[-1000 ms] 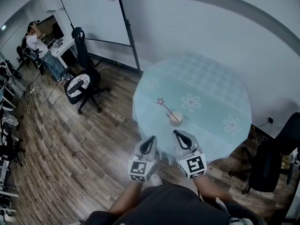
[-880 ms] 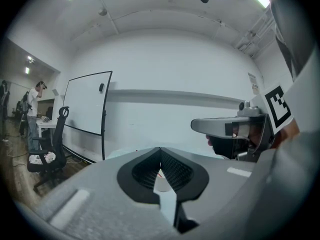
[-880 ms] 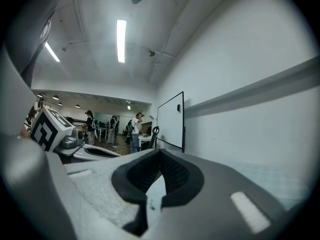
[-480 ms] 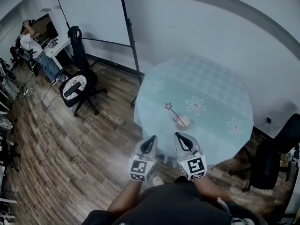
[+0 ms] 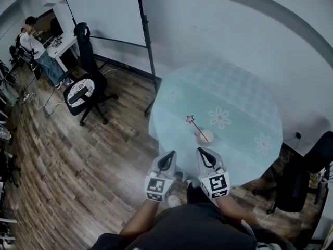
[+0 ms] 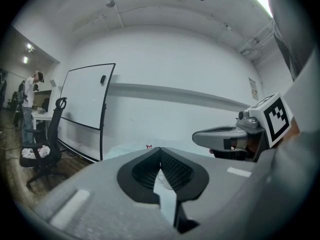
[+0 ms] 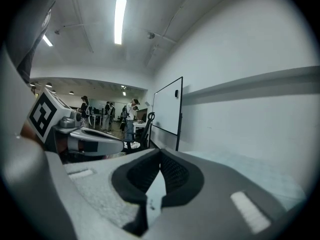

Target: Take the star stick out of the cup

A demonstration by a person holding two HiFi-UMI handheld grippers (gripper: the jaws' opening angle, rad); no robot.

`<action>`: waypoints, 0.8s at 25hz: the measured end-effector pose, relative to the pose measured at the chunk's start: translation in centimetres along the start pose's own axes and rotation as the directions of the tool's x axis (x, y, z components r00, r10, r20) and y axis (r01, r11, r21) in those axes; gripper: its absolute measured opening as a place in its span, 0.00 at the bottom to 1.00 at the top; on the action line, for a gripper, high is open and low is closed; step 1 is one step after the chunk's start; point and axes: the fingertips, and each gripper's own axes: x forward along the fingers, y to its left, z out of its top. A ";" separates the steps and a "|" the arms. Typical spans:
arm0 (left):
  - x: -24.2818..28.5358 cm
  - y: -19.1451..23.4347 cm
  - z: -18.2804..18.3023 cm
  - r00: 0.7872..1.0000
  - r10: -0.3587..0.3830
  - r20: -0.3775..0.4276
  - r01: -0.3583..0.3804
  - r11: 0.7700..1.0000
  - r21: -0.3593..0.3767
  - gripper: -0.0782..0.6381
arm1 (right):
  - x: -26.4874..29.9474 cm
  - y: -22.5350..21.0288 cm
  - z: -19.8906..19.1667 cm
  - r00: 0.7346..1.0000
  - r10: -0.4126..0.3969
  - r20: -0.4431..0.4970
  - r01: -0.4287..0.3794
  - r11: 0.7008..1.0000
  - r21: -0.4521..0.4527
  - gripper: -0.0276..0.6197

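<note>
I find my left gripper and right gripper side by side just short of the table, each with jaws pressed together on nothing, and beyond them the star stick leaning in the cup.

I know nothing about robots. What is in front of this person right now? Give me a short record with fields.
setting: round table with a pale flowered cloth, in an office room
cup: white, near the table's front edge
star stick: stands in the cup, leaning up and left, star at the top
left gripper: jaws together, nothing held
right gripper: jaws together, nothing held
progress: both grippers are apart from the cup; stick not yet taken
</note>
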 end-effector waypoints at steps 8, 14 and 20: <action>3.2 2.0 -1.0 0.999 0.045 -0.027 -0.045 0.999 -0.016 0.12 | 2.9 -3.1 -1.7 0.999 -0.003 -0.036 0.003 1.000 -0.001 0.05; 6.3 3.6 -2.2 0.996 0.073 -0.061 -0.074 0.997 -0.023 0.12 | 5.7 -5.3 -3.1 0.997 0.023 -0.079 -0.023 1.000 0.001 0.05; 9.0 4.9 -3.8 0.990 0.100 -0.101 -0.105 0.993 -0.044 0.12 | 8.1 -7.6 -5.3 0.991 0.058 -0.120 -0.054 0.998 0.030 0.05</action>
